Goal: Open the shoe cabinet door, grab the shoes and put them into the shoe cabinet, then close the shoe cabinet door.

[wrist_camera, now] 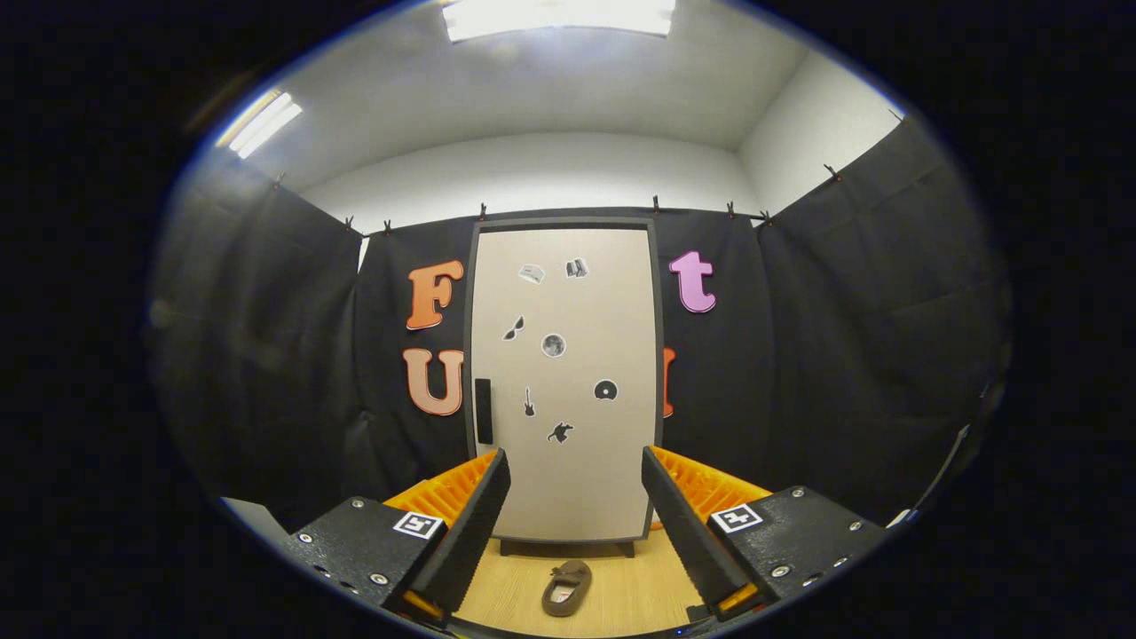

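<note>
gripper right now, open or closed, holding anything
gripper: fingers open, holding nothing; slipper lies on the floor between them, cabinet door shut beyond.

Gripper camera faces the shoe cabinet [564,382] squarely from well back, floor level.

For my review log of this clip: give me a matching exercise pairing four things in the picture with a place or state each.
Things:
1. shoe cabinet door
2. shoe
3. door handle
4. gripper

Places or states:
A. open, holding nothing
B. shut, with stickers on it
C. on the wooden floor, in front of the cabinet
D. dark bar near the door's left edge

Pairs: 1-B, 2-C, 3-D, 4-A
</note>
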A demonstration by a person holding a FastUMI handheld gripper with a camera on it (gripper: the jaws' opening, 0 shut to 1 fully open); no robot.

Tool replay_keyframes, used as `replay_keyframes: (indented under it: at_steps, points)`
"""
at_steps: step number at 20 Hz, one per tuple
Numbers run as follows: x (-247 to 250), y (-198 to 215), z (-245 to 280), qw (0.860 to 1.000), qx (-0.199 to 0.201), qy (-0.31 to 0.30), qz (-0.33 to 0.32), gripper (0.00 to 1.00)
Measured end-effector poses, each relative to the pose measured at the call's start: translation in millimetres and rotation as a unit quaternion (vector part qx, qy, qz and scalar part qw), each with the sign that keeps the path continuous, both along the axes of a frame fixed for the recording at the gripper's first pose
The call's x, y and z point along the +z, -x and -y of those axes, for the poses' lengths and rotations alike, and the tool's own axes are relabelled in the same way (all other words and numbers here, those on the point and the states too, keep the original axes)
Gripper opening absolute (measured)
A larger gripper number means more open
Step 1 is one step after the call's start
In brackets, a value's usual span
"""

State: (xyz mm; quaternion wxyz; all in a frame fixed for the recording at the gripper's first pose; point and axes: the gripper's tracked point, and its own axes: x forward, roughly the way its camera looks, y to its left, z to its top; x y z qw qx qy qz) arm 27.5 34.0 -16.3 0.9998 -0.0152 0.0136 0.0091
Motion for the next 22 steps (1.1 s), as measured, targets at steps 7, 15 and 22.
replay_keyframes:
  at_steps: [7,15,22]
  points:
    - [-23.7,-50.5,-64.8,0.999,0.001,0.021,-0.024,0.94]
    - [-41.4,-109.3,-132.6,0.998,-0.006,0.046,-0.032,0.94]
    - [-54.7,-157.3,-166.4,0.998,-0.003,0.052,-0.036,0.92]
